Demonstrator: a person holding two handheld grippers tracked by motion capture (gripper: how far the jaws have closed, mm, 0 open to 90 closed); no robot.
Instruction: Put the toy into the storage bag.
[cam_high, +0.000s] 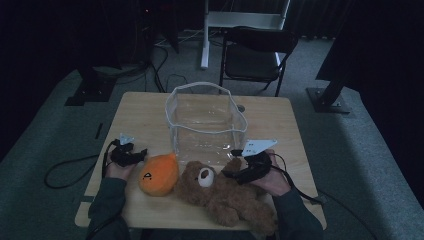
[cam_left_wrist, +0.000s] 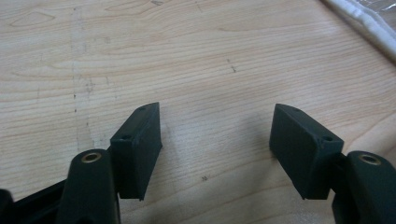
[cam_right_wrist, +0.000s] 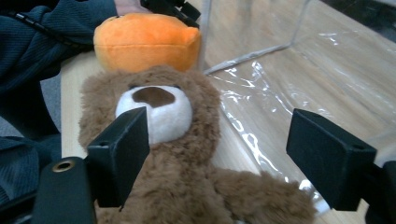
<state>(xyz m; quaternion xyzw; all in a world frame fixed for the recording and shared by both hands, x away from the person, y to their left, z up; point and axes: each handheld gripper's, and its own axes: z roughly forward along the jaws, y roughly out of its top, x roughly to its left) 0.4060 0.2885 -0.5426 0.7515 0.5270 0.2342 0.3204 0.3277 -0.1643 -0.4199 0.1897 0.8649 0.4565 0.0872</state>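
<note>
The high view is dim and murky: the room goes nearly black toward 10 and 2 o'clock, and the table (cam_high: 150, 110) stays dull. Both gripper views are much brighter and evenly lit, with white glare streaks on the clear plastic bag (cam_right_wrist: 261, 93) toward 3 o'clock, and the nearest parts slightly soft.

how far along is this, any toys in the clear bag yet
Nothing done yet: the clear bag stands empty. The teddy bear and orange plush lie on the table in front of it. Right gripper is open over the bear, left gripper open over bare wood. Both toys remain.
</note>
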